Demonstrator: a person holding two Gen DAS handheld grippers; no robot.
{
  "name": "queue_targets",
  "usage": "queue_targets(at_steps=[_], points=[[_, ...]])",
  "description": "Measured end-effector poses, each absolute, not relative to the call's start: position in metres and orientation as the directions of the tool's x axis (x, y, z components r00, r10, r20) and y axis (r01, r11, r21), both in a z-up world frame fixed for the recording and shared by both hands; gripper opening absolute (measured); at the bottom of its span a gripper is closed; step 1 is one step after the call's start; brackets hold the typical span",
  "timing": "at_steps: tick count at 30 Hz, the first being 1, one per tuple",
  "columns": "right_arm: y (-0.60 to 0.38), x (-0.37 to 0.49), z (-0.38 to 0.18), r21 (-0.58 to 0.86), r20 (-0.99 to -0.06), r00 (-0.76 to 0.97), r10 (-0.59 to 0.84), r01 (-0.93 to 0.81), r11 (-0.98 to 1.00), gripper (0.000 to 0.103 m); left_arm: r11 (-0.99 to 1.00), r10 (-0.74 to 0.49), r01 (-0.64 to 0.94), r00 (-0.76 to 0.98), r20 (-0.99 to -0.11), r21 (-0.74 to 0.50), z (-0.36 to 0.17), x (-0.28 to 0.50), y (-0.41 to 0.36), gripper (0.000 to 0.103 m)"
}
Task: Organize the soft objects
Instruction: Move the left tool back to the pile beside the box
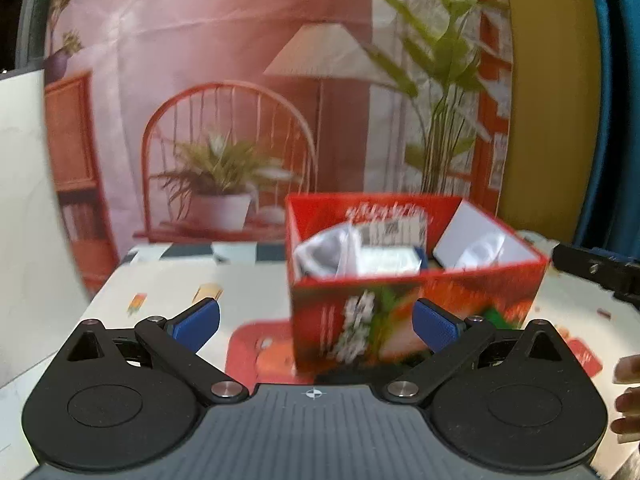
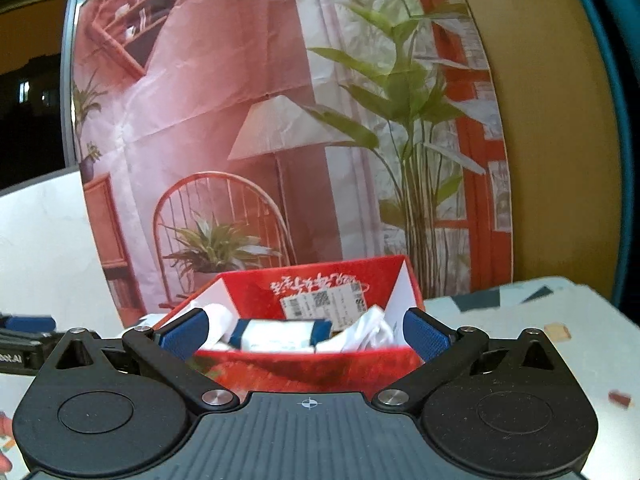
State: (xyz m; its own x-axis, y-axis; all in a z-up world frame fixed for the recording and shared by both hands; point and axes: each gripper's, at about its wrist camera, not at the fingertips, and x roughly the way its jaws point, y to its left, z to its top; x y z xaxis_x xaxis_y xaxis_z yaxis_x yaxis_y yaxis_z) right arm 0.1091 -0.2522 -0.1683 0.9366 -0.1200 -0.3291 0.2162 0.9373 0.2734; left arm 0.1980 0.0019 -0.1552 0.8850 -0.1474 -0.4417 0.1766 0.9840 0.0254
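Note:
A red cardboard box (image 1: pixel 412 312) stands on the table; it also shows in the right wrist view (image 2: pixel 304 372). Inside lie white soft plastic packets (image 1: pixel 328 252) and a blue-and-white pack (image 2: pixel 280 334), with more white wrapping (image 2: pixel 372 328) at the right. My left gripper (image 1: pixel 316 324) is open and empty, just in front of the box and slightly left of it. My right gripper (image 2: pixel 306 334) is open and empty, its blue pads (image 2: pixel 424 336) level with the box's near rim. The box bottom is hidden.
The table (image 1: pixel 168 292) has a patterned cover with red and orange prints. A printed backdrop (image 2: pixel 280 120) of a chair, lamp and plants hangs behind. The other gripper's black body (image 1: pixel 596 268) shows at the right edge, and fingers of a hand (image 1: pixel 628 396) below it.

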Motion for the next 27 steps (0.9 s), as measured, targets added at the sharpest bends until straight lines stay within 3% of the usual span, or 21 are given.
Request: queue_targets(at_steps=[10,14,23,27], points=[[-0.233,0.068,-0.219,0.301,-0.432,0.895,-0.109,0.257,0.918,0.103,0.99,-0.049,0.111,0.842,-0.538,0.084,-0.205,0.171,0.02,0.103],[-0.226,0.063,-0.238,0.289,-0.487,0.868,-0.095,0.263,0.92,0.103,0.993,-0.063,0.111,0.805,-0.591,0.046,-0.221,0.173,0.023,0.103],[-0.222,0.065,-0.244,0.24,-0.518,0.849,-0.106,0.264,0.934,0.102,0.992,-0.071,0.118,0.801,-0.594,0.041,-0.228,0.179,0.02,0.103],[-0.227,0.071,-0.248,0.245,-0.528,0.844,-0.096,0.26,0.934,0.093,0.995,-0.067,0.1,0.799,-0.598,0.022,-0.232,0.181,0.023,0.103]])
